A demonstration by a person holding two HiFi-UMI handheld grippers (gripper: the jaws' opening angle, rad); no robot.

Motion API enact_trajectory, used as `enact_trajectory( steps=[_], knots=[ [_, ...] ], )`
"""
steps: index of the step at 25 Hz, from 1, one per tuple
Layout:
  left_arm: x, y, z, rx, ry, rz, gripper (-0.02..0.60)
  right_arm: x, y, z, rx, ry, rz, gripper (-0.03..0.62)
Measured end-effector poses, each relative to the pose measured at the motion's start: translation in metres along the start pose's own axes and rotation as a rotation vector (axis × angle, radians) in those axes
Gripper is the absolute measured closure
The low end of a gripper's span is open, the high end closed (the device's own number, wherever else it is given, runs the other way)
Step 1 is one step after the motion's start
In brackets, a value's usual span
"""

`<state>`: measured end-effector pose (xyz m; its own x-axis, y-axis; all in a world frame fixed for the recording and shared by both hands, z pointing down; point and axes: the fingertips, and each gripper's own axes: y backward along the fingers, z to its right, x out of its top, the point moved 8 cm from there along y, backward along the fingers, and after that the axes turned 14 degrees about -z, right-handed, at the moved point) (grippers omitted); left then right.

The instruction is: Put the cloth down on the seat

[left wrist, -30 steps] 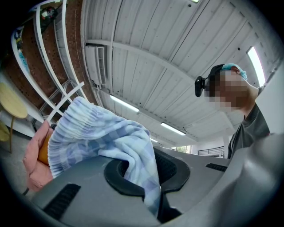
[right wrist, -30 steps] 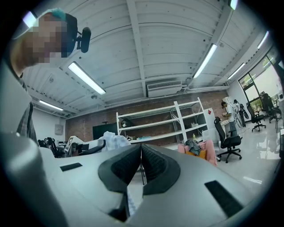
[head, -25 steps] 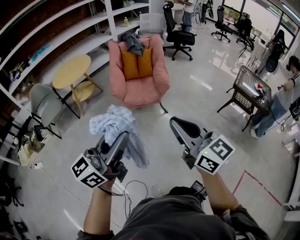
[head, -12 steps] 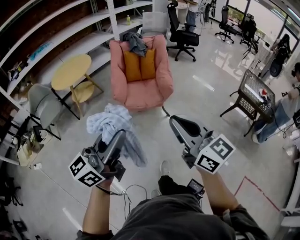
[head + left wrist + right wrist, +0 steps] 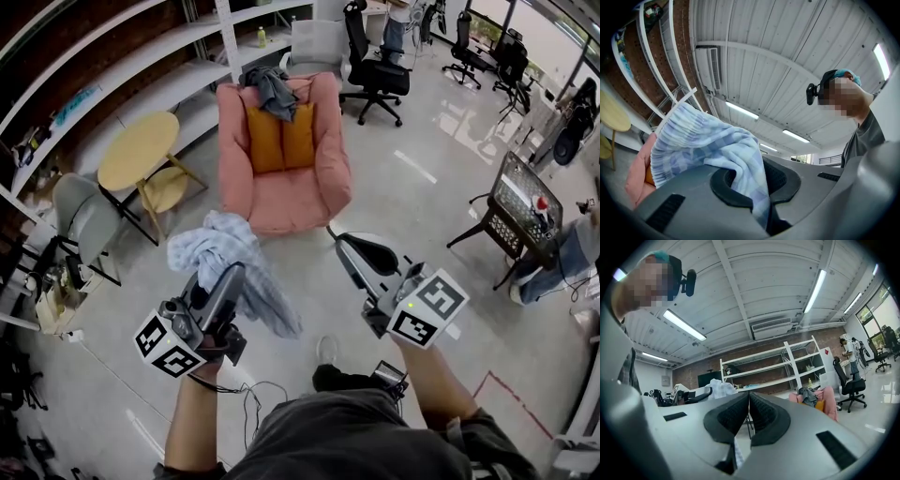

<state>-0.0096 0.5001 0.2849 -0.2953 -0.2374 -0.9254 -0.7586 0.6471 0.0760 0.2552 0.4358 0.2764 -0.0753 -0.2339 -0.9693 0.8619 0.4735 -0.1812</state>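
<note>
A blue-and-white checked cloth point(image 5: 225, 258) hangs from my left gripper point(image 5: 230, 277), which is shut on it; in the left gripper view the cloth point(image 5: 703, 145) bulges out over the jaws of the left gripper point(image 5: 759, 187). My right gripper point(image 5: 342, 246) is held beside it, shut and empty, its pads pressed together in the right gripper view point(image 5: 749, 401). Ahead on the floor stands a pink armchair point(image 5: 286, 202) with an orange cushion point(image 5: 281, 136) and a grey garment point(image 5: 272, 86) over its back. Both grippers are a short way in front of the seat, apart from it.
A round yellow table point(image 5: 141, 145) and a grey chair point(image 5: 84, 206) stand left of the armchair, in front of white shelves point(image 5: 141, 75). A black office chair point(image 5: 375, 70) is behind it. A dark wicker side table point(image 5: 530, 202) and a person point(image 5: 572, 253) are at the right.
Both grippers and the cloth have come forward toward the pink armchair, which now looks nearer. The left gripper's hold on the cloth is unchanged, and the right gripper stays shut.
</note>
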Motion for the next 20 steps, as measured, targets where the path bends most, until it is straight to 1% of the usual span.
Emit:
enact_trajectory(
  steps=[5, 10, 14, 20],
  knots=[
    [0.011, -0.052, -0.034, 0.026, 0.000, 0.000, 0.545, 0.014, -0.017, 0.069, 0.023, -0.006, -0.008, 0.579],
    [0.017, -0.086, -0.070, 0.061, 0.000, 0.007, 0.545, 0.019, -0.037, 0.125, 0.037, -0.012, -0.011, 0.579],
    [0.029, -0.108, -0.101, 0.082, -0.001, 0.020, 0.545, 0.028, -0.058, 0.160, 0.045, -0.014, -0.019, 0.579],
    [0.048, -0.135, -0.148, 0.087, -0.017, 0.034, 0.545, 0.039, -0.092, 0.203, 0.046, -0.010, -0.020, 0.579]
  ],
)
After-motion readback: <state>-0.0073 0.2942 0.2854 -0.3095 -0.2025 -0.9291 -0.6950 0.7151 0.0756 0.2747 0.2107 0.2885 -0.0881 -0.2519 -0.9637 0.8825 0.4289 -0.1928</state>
